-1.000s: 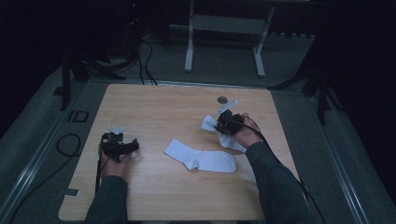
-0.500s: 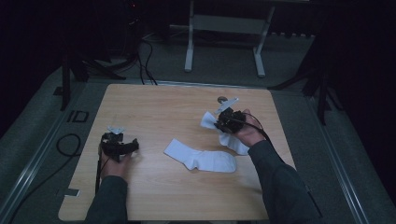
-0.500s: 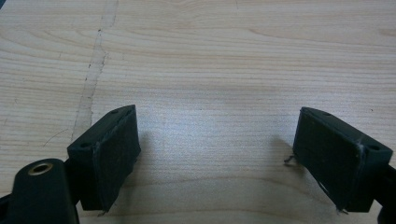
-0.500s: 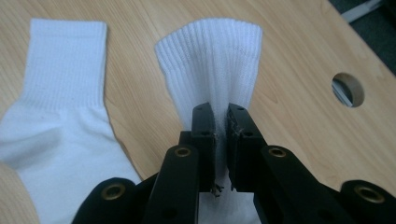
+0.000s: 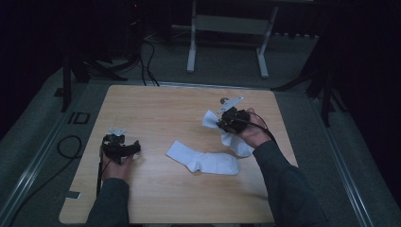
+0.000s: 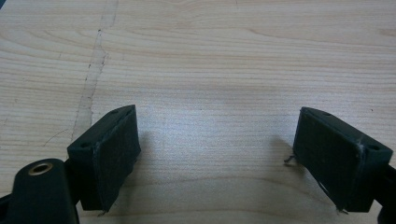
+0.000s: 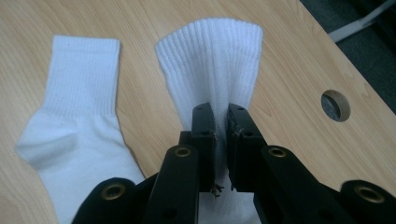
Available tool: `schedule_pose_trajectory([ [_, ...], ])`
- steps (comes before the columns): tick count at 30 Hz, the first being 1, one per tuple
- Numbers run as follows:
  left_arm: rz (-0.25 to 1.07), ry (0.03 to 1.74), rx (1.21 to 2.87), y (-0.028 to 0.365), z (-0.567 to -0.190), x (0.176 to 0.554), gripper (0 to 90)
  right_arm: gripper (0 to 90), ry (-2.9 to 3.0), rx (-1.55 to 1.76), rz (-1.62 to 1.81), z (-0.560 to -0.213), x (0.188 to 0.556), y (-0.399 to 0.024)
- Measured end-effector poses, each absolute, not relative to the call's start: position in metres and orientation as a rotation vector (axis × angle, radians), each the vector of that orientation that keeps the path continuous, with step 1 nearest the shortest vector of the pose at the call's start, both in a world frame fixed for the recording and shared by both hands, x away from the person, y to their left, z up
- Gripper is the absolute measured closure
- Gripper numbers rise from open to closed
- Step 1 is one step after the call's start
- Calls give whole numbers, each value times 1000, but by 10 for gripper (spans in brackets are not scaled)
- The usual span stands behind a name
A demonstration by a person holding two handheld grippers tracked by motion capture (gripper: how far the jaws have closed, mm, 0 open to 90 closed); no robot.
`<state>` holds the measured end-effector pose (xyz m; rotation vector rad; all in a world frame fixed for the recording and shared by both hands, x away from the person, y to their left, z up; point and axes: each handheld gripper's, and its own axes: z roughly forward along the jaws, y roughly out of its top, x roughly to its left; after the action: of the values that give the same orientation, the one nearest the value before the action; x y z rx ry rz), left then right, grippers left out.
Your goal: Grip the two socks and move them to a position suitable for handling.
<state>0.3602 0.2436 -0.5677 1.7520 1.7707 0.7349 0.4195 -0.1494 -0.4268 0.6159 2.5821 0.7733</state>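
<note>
Two white ribbed socks — right tool [image 7: 219,140] pinching one [image 7: 212,65]; left tool [image 6: 224,163] agape.

A dim room: grey carpet floor [image 5: 302,61], white-legged bench [image 5: 227,23], black cables [image 5: 146,52].

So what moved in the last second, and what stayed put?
The right tool, shut on one white sock, shifted a little toward the far side of the table, lifting the sock's cuff with it. The other sock stayed flat in the middle, and the left tool stayed open and resting in the same spot.
</note>
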Motion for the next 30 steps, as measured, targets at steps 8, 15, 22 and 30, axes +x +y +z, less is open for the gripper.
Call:
schedule_pose_trajectory([
  [8, 733, 1772, 1753, 244, -568, 360, 146, 824, 2554, 575, 815, -408, 412, -147],
  [15, 733, 1772, 1753, 244, -568, 360, 146, 824, 2523, 536, 860, -390, 403, -146],
  [22, 733, 1772, 1753, 244, -568, 360, 146, 824, 2519, 475, 917, -377, 389, -137],
  [30, 733, 1772, 1753, 244, -568, 360, 146, 823, 2524, 396, 942, -369, 371, -122],
])
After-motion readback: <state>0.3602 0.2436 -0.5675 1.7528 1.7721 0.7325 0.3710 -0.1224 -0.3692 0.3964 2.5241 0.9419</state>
